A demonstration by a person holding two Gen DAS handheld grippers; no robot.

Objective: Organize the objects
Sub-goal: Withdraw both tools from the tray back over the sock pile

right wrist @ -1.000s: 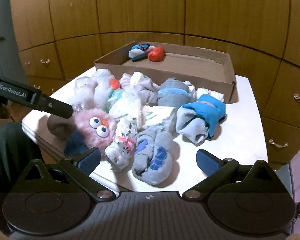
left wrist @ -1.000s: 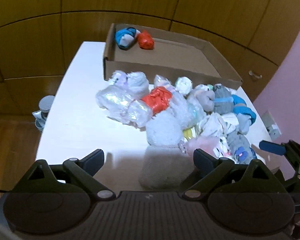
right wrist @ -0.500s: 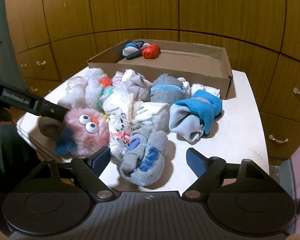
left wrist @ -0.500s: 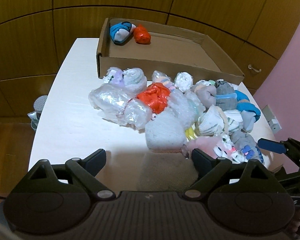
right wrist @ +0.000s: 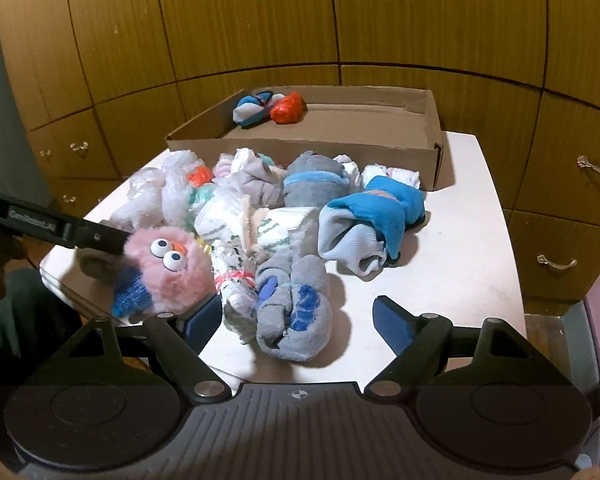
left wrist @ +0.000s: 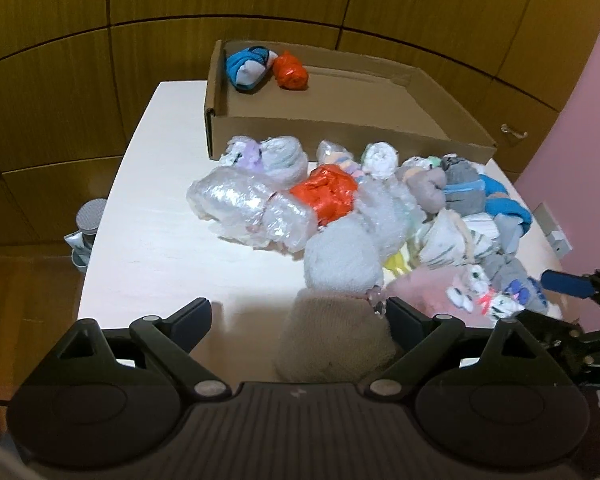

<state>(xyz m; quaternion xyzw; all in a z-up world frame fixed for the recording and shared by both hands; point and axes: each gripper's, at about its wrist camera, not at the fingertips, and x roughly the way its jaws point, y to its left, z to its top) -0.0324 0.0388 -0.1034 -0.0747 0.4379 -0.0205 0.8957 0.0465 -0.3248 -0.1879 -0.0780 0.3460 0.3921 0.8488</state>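
Left gripper (right wrist: 112, 242) arm lettering, blurred, roughly "GenRobot.AI"

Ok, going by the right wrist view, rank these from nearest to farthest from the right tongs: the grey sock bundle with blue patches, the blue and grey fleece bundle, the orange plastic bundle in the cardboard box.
1. Grey sock bundle with blue patches: between the right tongs.
2. Blue and grey fleece bundle: mid-table, right.
3. Orange plastic bundle: far corner of the cardboard box.
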